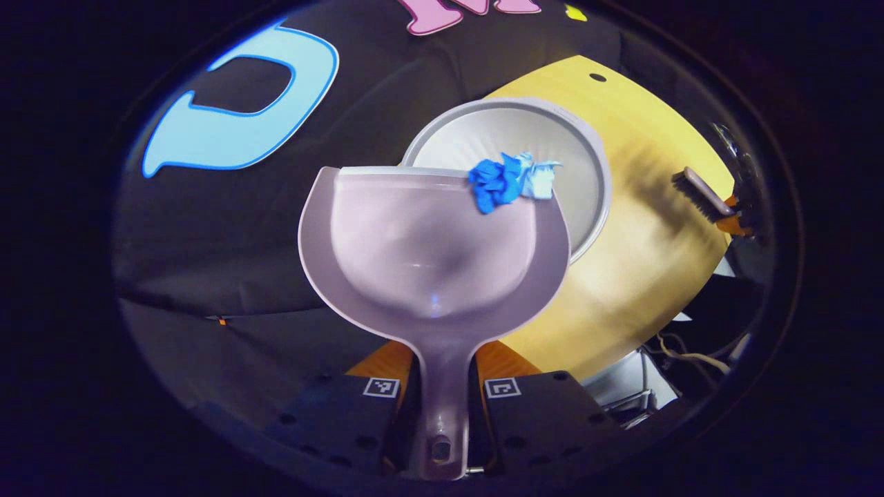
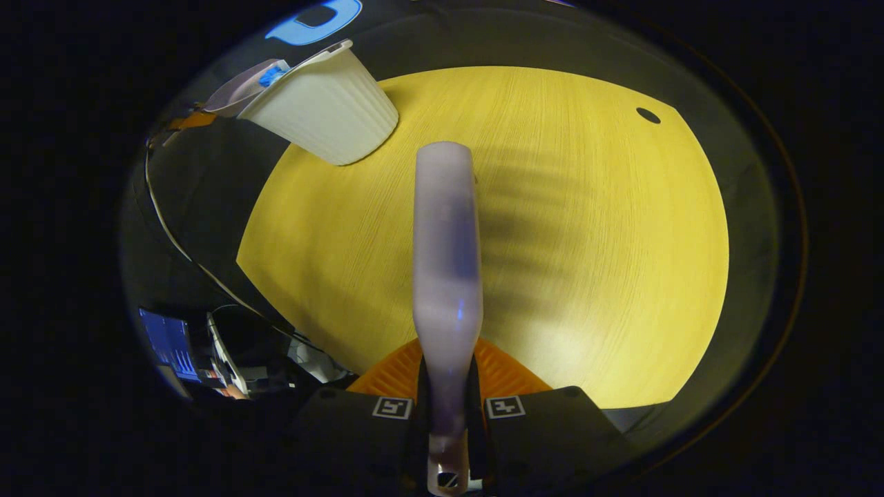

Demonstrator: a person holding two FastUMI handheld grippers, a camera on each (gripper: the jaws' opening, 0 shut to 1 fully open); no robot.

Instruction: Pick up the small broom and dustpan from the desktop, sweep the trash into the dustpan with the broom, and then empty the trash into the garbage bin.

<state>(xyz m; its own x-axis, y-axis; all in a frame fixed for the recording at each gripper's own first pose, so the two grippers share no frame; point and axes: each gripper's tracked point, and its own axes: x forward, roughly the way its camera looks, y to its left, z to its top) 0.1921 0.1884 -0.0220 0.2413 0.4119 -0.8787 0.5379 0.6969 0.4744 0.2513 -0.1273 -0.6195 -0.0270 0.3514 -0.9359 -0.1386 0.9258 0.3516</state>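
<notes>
Left claw (image 1: 442, 414) clamps dustpan (image 1: 435, 241) handle; trash (image 1: 507, 181) on lip over bin (image 1: 587, 159), could miss if tipped crooked. Right claw (image 2: 447, 421) clamps broom (image 2: 447, 241).

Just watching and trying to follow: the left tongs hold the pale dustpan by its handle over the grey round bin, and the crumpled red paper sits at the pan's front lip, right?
Nearly. The left gripper view shows the crumpled paper is blue, not red. The rest holds: the left tongs grip the pale plastic dustpan by its handle, its lip over the grey round garbage bin.
</notes>
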